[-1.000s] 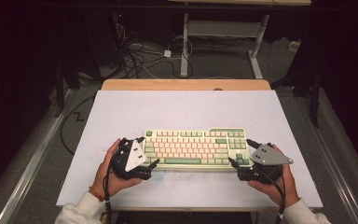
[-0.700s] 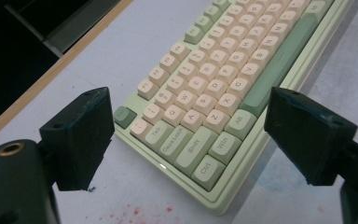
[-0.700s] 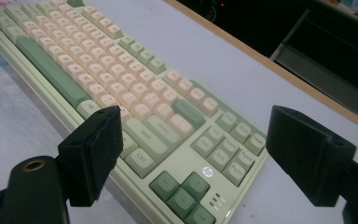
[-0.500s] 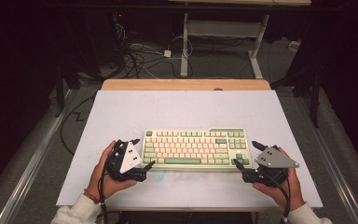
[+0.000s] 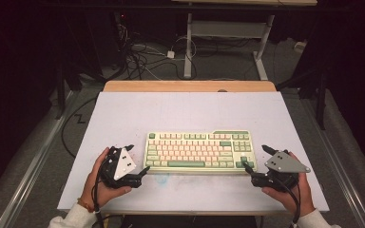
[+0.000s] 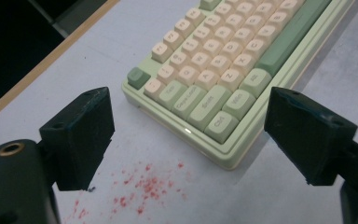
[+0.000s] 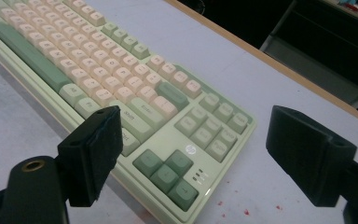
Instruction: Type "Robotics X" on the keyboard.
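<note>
A pale green keyboard [image 5: 199, 151] with cream and green keys lies flat on the white table top [image 5: 180, 111], near the front edge. My left gripper [image 5: 137, 159] stands open just off the keyboard's left end, touching nothing. In the left gripper view, the left gripper [image 6: 193, 135] has its jaws spread wide either side of the keyboard's near left corner [image 6: 219, 135]. My right gripper [image 5: 255, 157] is open at the right end, its near jaw close to the arrow keys. The right gripper [image 7: 200, 156] frames the keyboard's arrow-key corner [image 7: 168, 175], with nothing held.
Red specks [image 6: 144, 186] stain the table in front of the keyboard. A wooden strip [image 5: 190, 86] runs along the table's far edge. Beyond it, cables [image 5: 142, 57] lie on the floor by a desk frame [image 5: 228, 28]. A hand holds each gripper near the front edge.
Both grippers have drawn back a little from the keyboard's ends, outward and toward the front edge. The keyboard has stayed where it was.
</note>
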Demonstrator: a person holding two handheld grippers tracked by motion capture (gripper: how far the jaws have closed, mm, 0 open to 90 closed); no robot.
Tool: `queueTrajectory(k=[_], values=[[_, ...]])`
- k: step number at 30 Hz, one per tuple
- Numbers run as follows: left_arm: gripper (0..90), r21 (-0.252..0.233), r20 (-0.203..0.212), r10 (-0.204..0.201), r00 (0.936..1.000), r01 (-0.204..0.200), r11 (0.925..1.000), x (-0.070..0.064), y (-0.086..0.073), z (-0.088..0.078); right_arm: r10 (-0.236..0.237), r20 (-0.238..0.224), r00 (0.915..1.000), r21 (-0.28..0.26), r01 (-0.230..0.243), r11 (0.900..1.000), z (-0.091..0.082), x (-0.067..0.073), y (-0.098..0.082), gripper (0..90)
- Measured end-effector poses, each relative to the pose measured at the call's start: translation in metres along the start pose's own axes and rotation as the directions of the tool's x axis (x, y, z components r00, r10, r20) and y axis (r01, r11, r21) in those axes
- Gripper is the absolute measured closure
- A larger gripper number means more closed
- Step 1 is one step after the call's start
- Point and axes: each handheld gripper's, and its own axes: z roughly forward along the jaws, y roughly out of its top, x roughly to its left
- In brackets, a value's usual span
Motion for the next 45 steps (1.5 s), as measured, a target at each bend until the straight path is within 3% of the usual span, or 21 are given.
queueTrajectory(k=[11, 26, 33, 39, 45], values=[[14.8, 0.035, -0.015, -0.028, 0.9995, 0.029, 0.9990, 0.002, -0.019, -0.005, 0.033, 0.029, 0.9990, 0.014, -0.033, 0.999, -0.002, -0.007, -0.013, 18.8], [14.8, 0.060, -0.031, -0.024, 0.9992, 0.026, 0.9979, 0.001, -0.035, 0.002, 0.088, 0.080, 0.9929, 0.062, -0.093, 0.994, -0.005, -0.021, -0.044, 18.6], [14.8, 0.083, -0.037, -0.044, 0.9983, 0.047, 0.9954, 0.002, -0.049, 0.002, 0.094, 0.097, 0.9908, 0.068, -0.101, 0.993, -0.008, -0.020, -0.056, 18.7], [14.8, 0.095, -0.023, -0.058, 0.9980, 0.060, 0.9937, -0.001, -0.055, 0.003, 0.098, 0.084, 0.9916, 0.098, -0.106, 0.989, -0.005, -0.015, -0.064, 18.0], [14.8, 0.080, -0.031, -0.072, 0.9969, 0.074, 0.9940, 0.000, -0.055, 0.001, 0.108, 0.086, 0.9904, 0.077, -0.115, 0.990, -0.007, -0.014, -0.062, 17.1]])
